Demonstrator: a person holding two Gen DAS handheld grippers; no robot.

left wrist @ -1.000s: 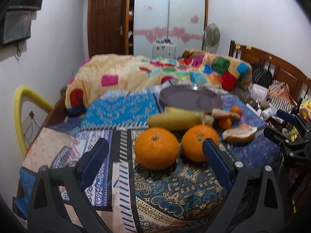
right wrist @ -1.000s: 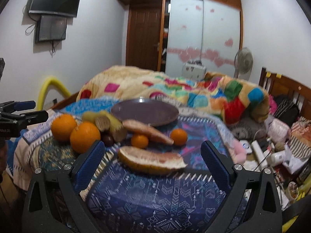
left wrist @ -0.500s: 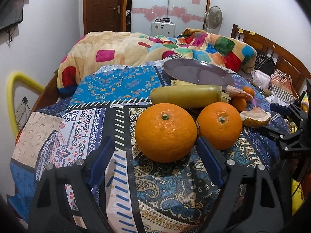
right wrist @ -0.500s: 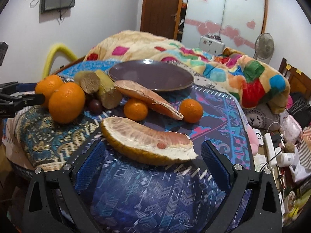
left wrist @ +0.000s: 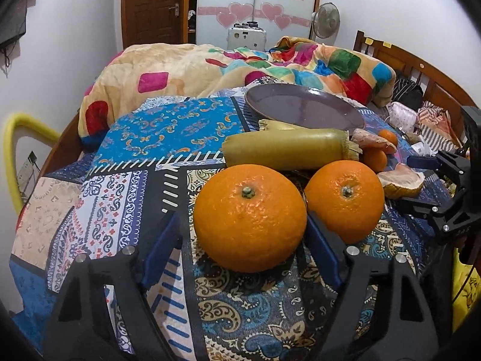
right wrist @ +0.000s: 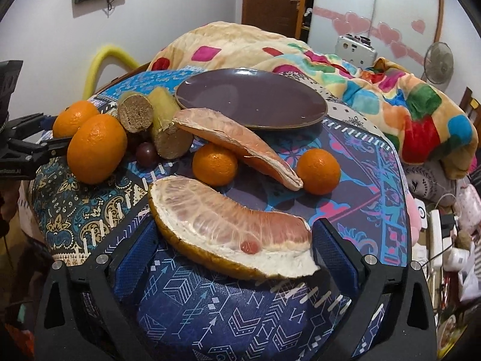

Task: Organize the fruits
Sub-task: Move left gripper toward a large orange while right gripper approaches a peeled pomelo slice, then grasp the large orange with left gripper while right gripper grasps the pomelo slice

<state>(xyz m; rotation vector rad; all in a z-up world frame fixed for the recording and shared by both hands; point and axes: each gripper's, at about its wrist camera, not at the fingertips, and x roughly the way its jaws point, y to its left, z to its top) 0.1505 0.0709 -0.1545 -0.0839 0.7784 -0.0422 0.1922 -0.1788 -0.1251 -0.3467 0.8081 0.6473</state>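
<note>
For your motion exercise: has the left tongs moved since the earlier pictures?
Yes. The left tongs advanced toward the purple plate, and its fingers now flank the nearest orange.

A colourful quilt (left wrist: pixel 228 69) lies behind the patterned cloth (left wrist: pixel 168 126), a fan (right wrist: pixel 439 63) beyond.

Orange oranges (left wrist: pixel 250 221), purple plate (right wrist: pixel 252 100), blue paisley-patterned cloth (left wrist: pixel 168 129)

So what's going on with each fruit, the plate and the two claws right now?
Left claw: open, straddling the big orange.
Big round orange: whole, on the cloth.
Right claw: open, around the pomelo wedge.
Pink pomelo wedge with yellow rind: cut, flesh up.
Round dark purple plate: empty.
Second pomelo slice: leaning on a small orange.
</note>
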